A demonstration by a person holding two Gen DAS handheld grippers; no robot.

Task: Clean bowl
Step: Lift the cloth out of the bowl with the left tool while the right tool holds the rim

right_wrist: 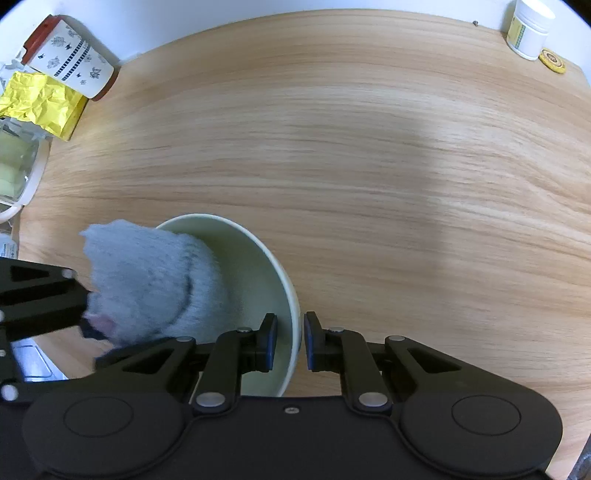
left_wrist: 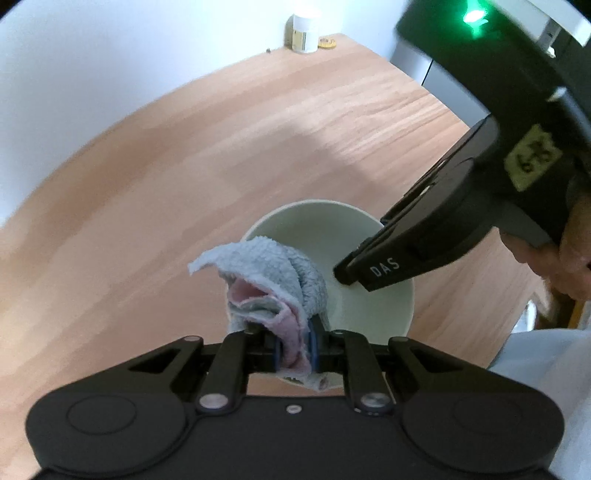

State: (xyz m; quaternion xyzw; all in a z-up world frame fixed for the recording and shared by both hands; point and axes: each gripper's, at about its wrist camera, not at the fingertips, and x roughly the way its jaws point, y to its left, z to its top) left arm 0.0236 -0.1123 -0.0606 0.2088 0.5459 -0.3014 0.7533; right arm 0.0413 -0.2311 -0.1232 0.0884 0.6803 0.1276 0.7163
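Note:
A pale green bowl [left_wrist: 369, 295] stands on the wooden table; it also shows in the right wrist view [right_wrist: 258, 273]. My left gripper [left_wrist: 294, 349] is shut on a grey and pink cloth [left_wrist: 273, 280], which is bunched over the bowl's left side and reaches inside. In the right wrist view the cloth [right_wrist: 147, 280] fills the bowl's left half. My right gripper [right_wrist: 290, 341] straddles the bowl's rim, one finger inside the wall and one outside, pinching it. In the left wrist view the right gripper [left_wrist: 345, 275] comes in from the right onto the rim.
A white jar [right_wrist: 530, 27] and a yellow lid [right_wrist: 552, 61] stand at the table's far right corner. At the far left are a patterned tin [right_wrist: 70, 55], crumpled yellow paper [right_wrist: 40, 103] and a clear container [right_wrist: 14, 170]. The person's hand [left_wrist: 576, 251] shows at right.

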